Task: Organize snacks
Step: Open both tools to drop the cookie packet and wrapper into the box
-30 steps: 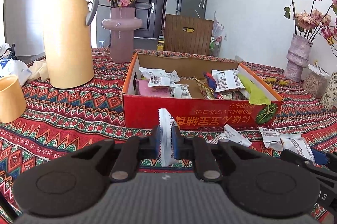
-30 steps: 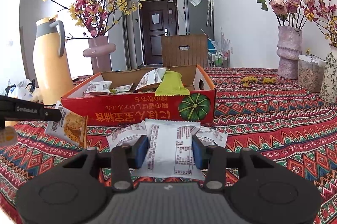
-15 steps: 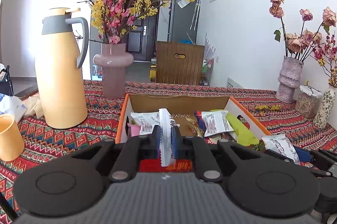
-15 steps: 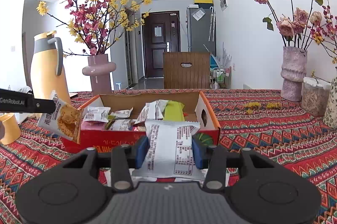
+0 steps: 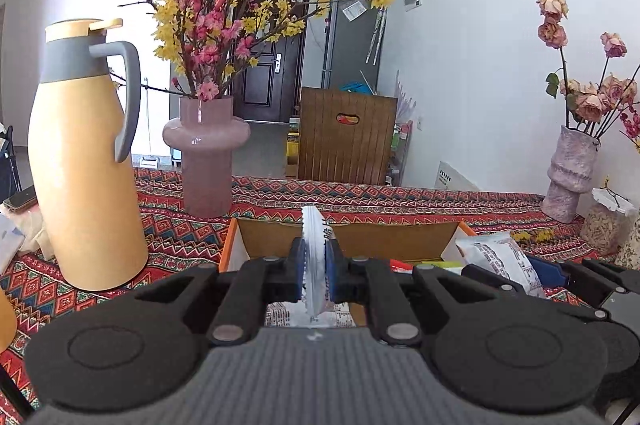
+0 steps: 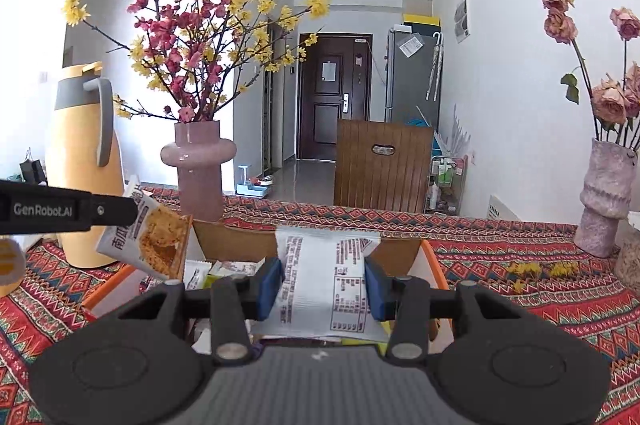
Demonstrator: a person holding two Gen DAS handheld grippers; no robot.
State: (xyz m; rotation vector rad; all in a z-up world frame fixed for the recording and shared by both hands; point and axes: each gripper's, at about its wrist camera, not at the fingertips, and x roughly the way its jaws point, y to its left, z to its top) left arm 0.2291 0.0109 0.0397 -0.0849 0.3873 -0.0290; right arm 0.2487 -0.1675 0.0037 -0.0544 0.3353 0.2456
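Observation:
My left gripper (image 5: 315, 271) is shut on a thin snack packet (image 5: 313, 249) held edge-on; the right wrist view shows that packet's printed face (image 6: 154, 245) hanging from the left gripper (image 6: 124, 211) above the box's left side. My right gripper (image 6: 323, 283) is shut on a wider white snack packet (image 6: 326, 277), its label facing me; this packet (image 5: 498, 261) also shows at the right of the left wrist view. Both hang over the open orange cardboard box (image 5: 348, 237), (image 6: 432, 257), which holds several packets, mostly hidden behind the grippers.
A tall yellow thermos jug (image 5: 82, 177) stands left of the box, a pink vase of blossom branches (image 5: 206, 153) behind it. Another vase with dried roses (image 6: 606, 197) stands far right. A patterned red tablecloth (image 6: 540, 289) covers the table; a wooden chair back (image 6: 382, 165) rises beyond.
Both grippers rose from the table in front of the box and moved forward over it, each keeping its packet. The box front has dropped out of sight below them.

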